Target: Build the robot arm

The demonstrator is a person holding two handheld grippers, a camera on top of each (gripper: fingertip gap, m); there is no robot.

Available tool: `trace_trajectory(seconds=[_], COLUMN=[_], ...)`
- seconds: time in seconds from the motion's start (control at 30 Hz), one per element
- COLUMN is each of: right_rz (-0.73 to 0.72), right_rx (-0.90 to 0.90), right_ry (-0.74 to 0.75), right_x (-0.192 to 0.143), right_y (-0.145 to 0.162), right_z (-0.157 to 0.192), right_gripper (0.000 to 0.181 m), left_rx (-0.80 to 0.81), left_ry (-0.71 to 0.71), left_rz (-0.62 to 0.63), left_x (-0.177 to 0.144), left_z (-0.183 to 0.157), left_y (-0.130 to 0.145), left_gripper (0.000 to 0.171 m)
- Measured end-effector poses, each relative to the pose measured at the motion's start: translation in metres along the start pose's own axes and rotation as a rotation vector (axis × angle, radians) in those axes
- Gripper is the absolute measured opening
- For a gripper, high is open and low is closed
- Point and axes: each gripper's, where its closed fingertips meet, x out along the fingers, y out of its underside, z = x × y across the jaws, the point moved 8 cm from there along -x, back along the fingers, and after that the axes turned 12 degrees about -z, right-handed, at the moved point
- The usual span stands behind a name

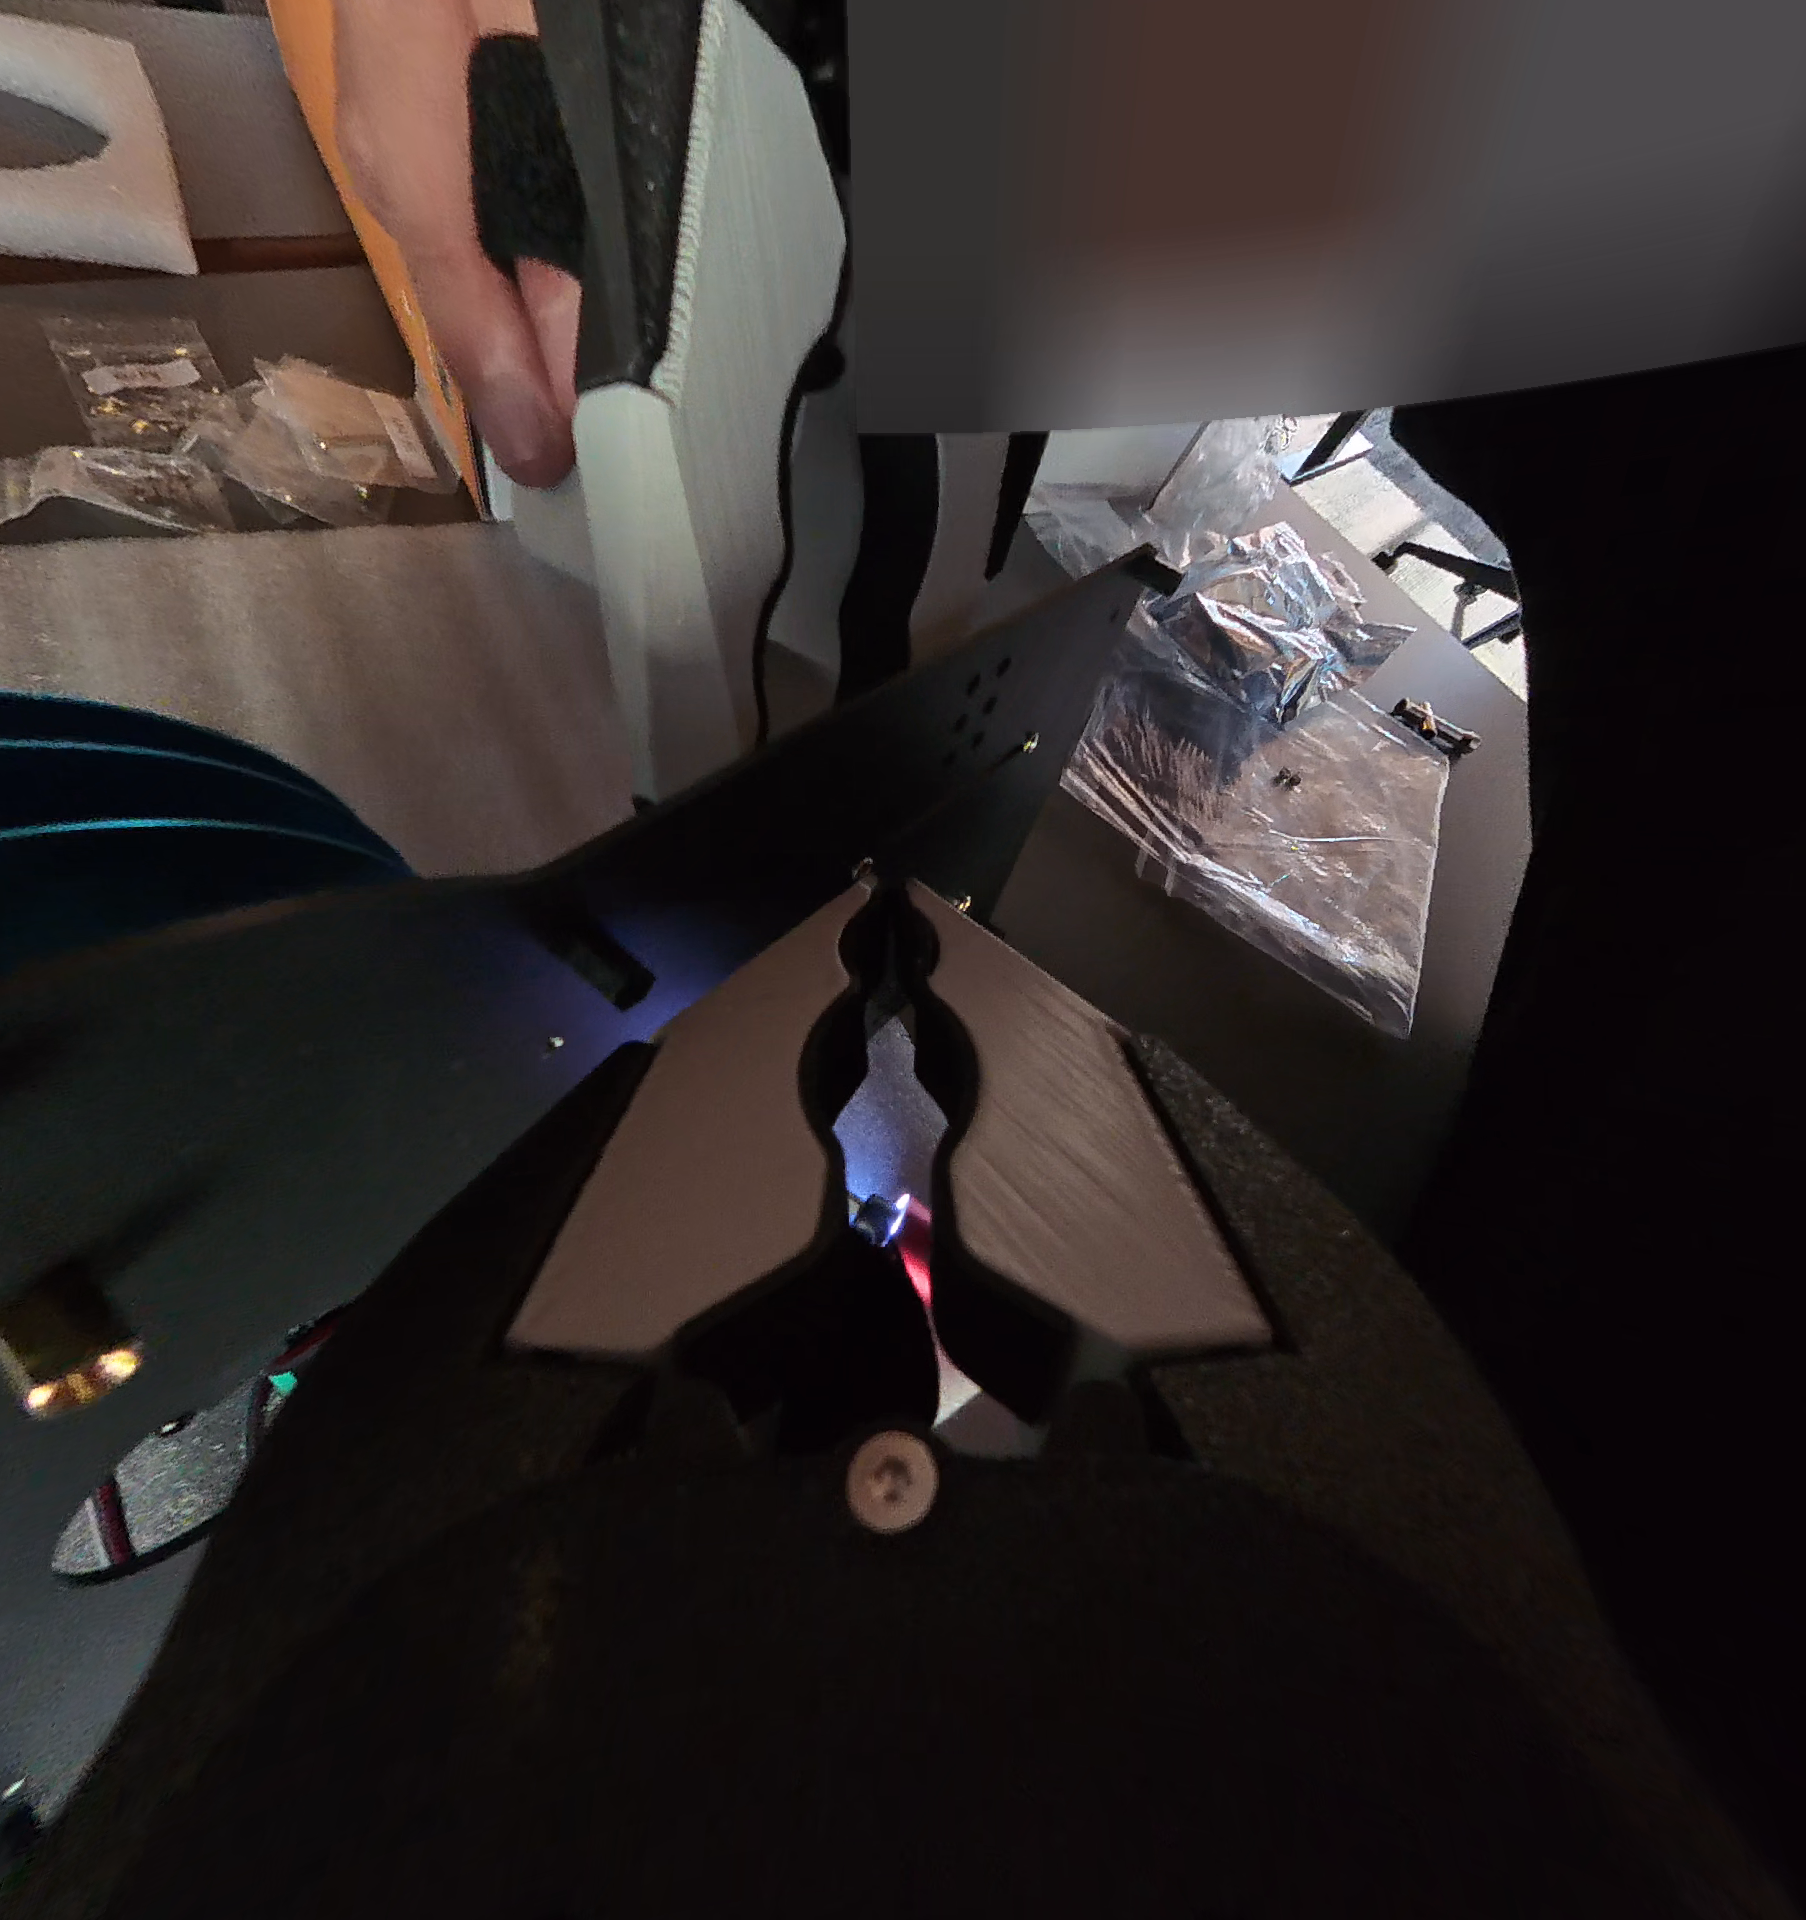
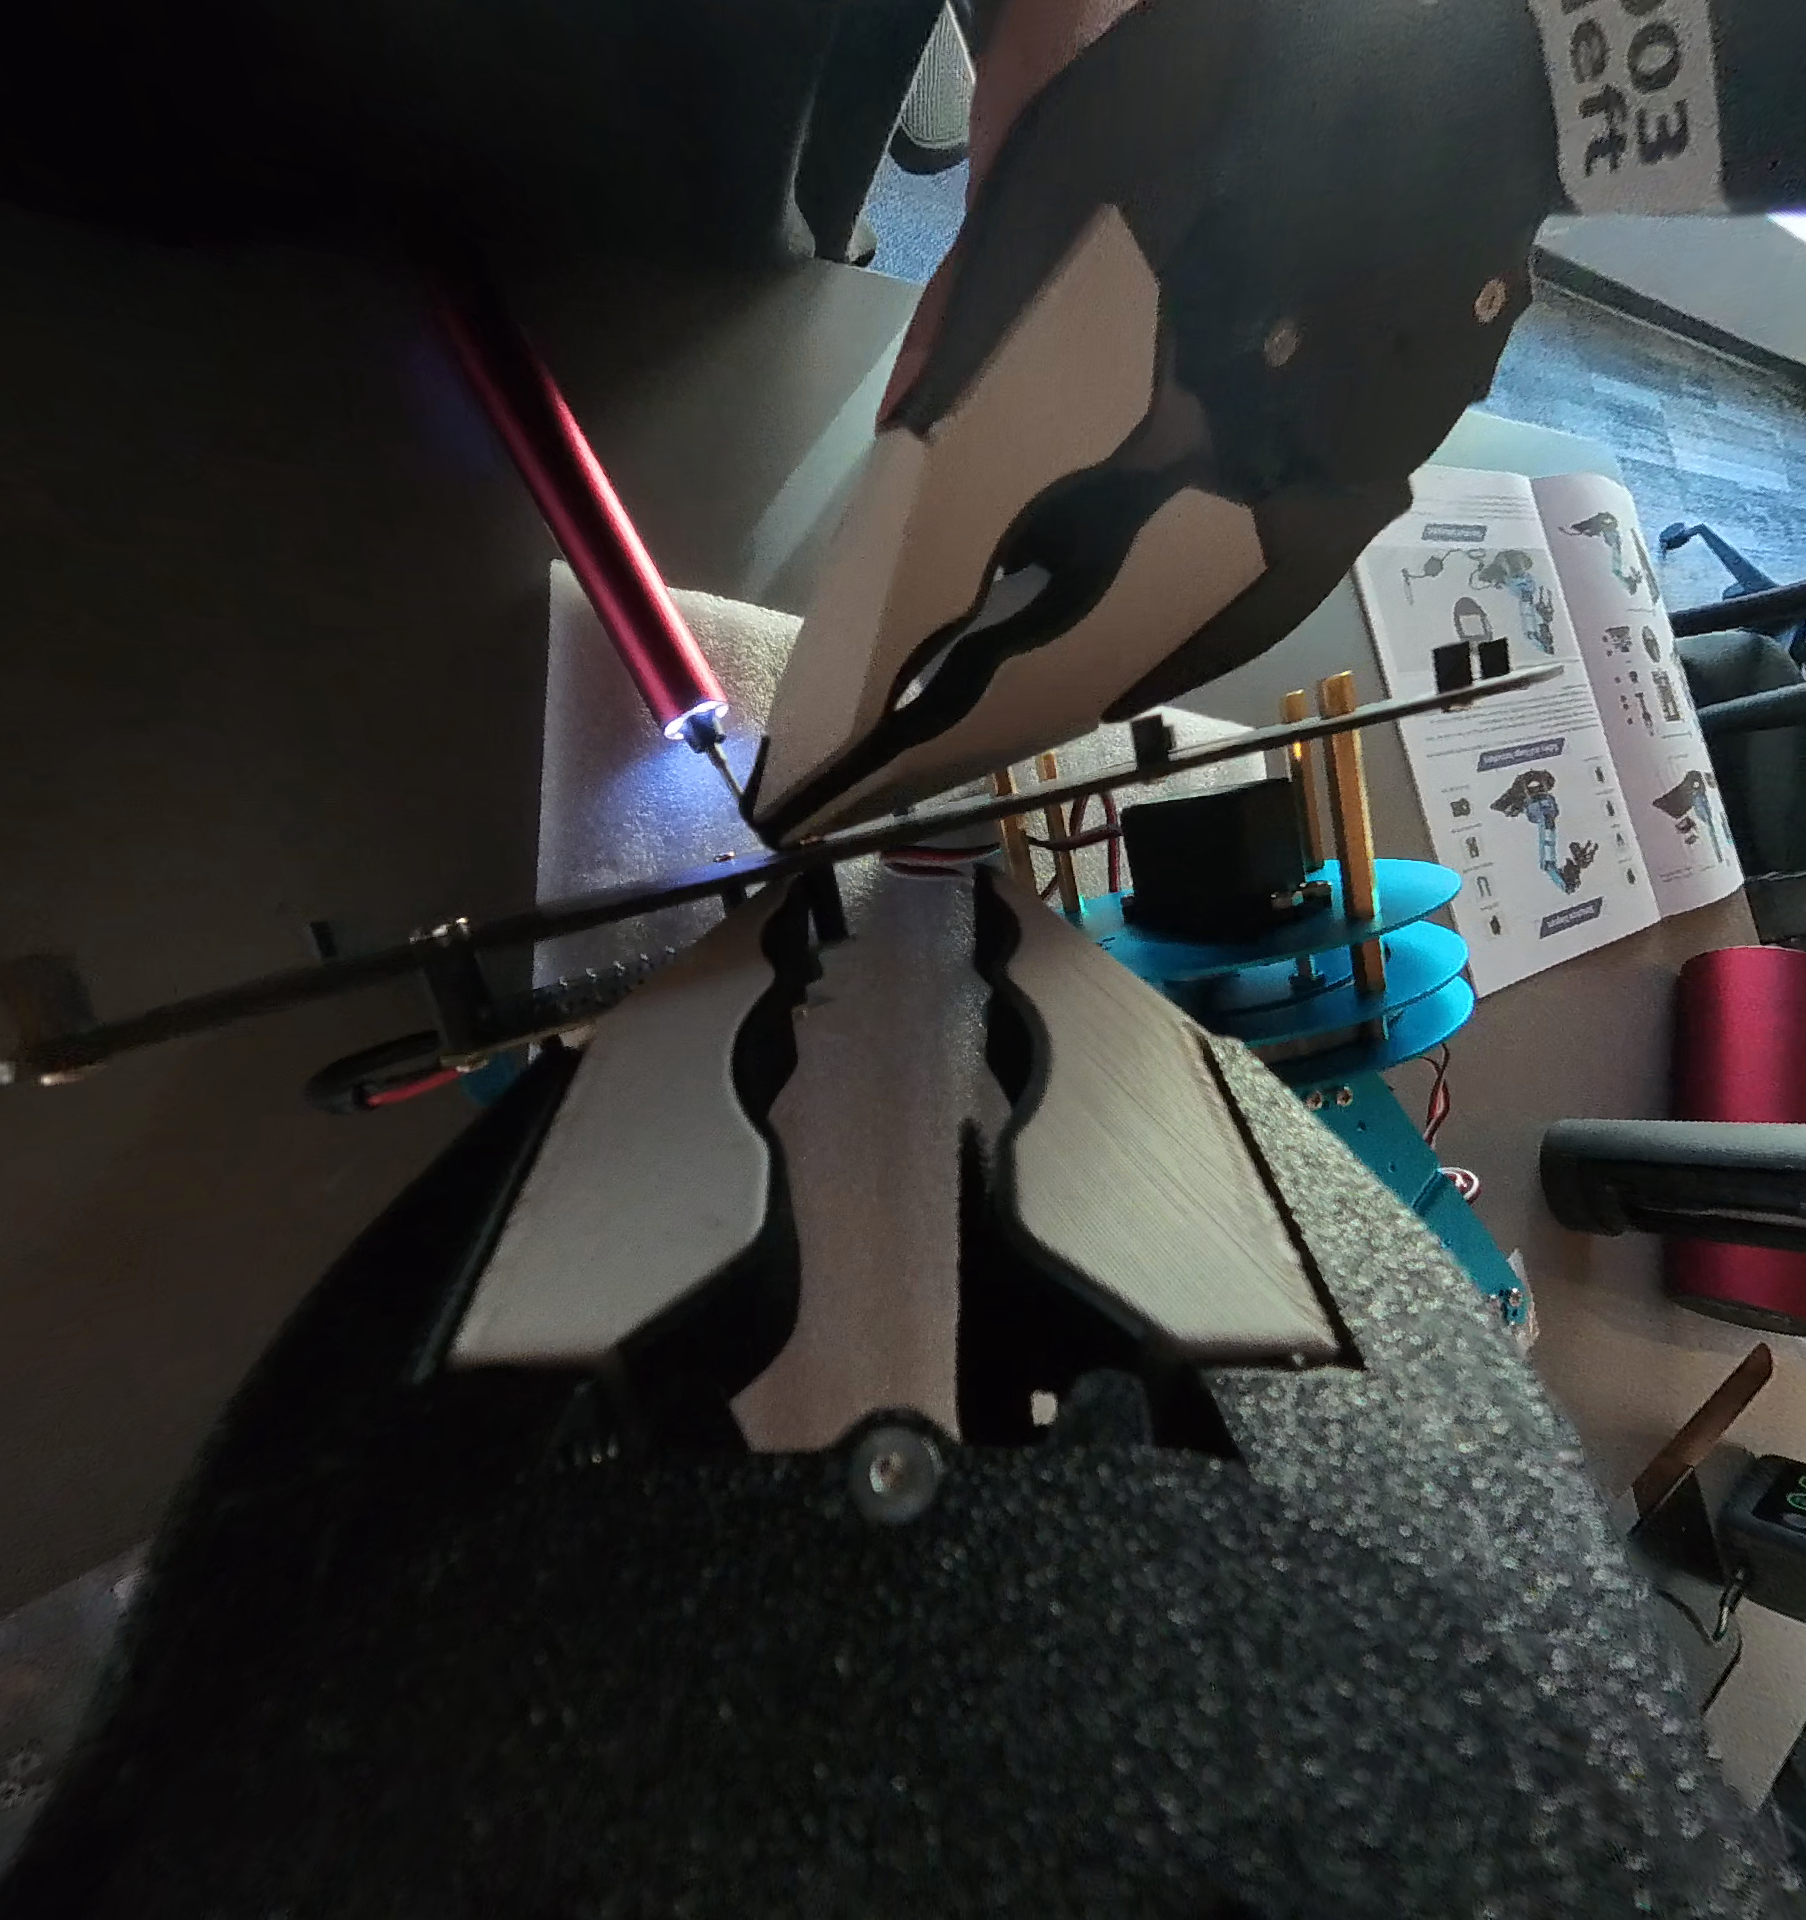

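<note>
**Left wrist view: plate pinched at its rim; right tongs agape just below**

Left wrist view has the left tongs [image 1: 883, 896] closed down w/ tips all but meeting, gripping the near rim of a black plate [image 1: 359, 1091]. The plate runs away up-right, long axis diagonal. A brass standoff [image 1: 57, 1361] sticks out of it at lower left. Through the gap betw. the fingers, a lit screwdriver tip [image 1: 883, 1216] shows underneath. Clear plastic bags [image 1: 1273, 831] lie on the surface [image 1: 1481, 748] beyond.

Right wrist view shows that plate edge-on, as a thin line tilted up to the right. The right tongs [image 2: 883, 914] sit just under it, spread wide, nothing betw. them. The left tongs come in from above, so left is the one in contact. A red screwdriver [image 2: 577, 499] slants down w/ its bit at the plate, right beside the left tips; what holds it is out of frame.

Only this view shows the blue disc stack [image 2: 1294, 935] behind the plate, and an open manual [image 2: 1501, 727].
</note>
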Motion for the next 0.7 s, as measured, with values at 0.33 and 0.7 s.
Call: trace_trajectory(seconds=[0.33,0.7], right_rz=[0.048,0.050], right_rx=[-0.001,-0.024], right_ry=[0.005,0.012], right_x=[-0.014,0.000], right_y=[-0.005,-0.003], right_z=[0.004,0.001], right_gripper=[0.030,0.032], left_rx=[0.004,-0.028], left_ry=[0.023,0.059], left_rz=[0.029,0.022], left_x=[0.000,0.001], left_z=[-0.001,0.001], left_y=[-0.003,-0.006], left_gripper=[0.000,0.000])
